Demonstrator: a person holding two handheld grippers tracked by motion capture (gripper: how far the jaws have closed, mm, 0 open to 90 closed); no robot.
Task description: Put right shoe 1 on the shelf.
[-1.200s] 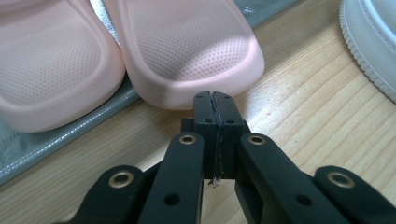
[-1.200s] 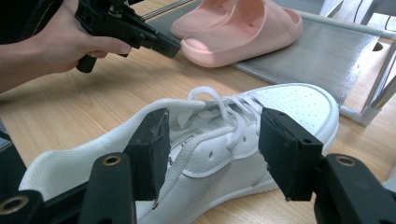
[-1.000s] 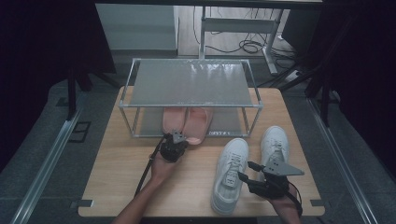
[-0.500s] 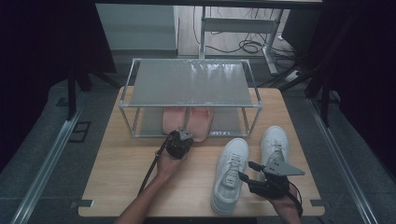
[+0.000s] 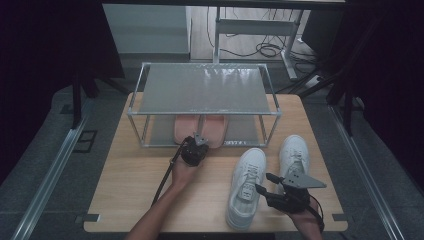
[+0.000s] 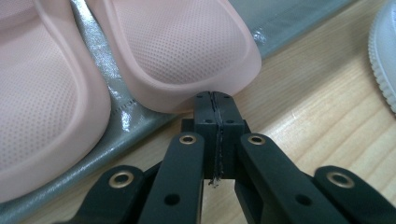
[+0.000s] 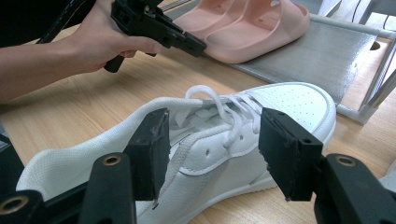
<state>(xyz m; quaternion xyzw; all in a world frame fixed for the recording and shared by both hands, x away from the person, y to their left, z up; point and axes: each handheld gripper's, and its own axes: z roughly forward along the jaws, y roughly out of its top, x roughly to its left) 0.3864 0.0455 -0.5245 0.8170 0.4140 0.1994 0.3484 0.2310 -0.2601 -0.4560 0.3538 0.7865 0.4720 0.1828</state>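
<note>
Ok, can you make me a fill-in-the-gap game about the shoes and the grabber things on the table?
1. The pair of soft pink slippers sits on the ______ shelf of the metal-framed rack.
2. The left gripper has its jaws ______, tips touching one slipper's edge.
3. The right gripper has open jaws either side of a ______ lace-up sneaker.
4. The two sneakers stand on the light ______ table.

Missing words: bottom; shut; white; wooden
</note>
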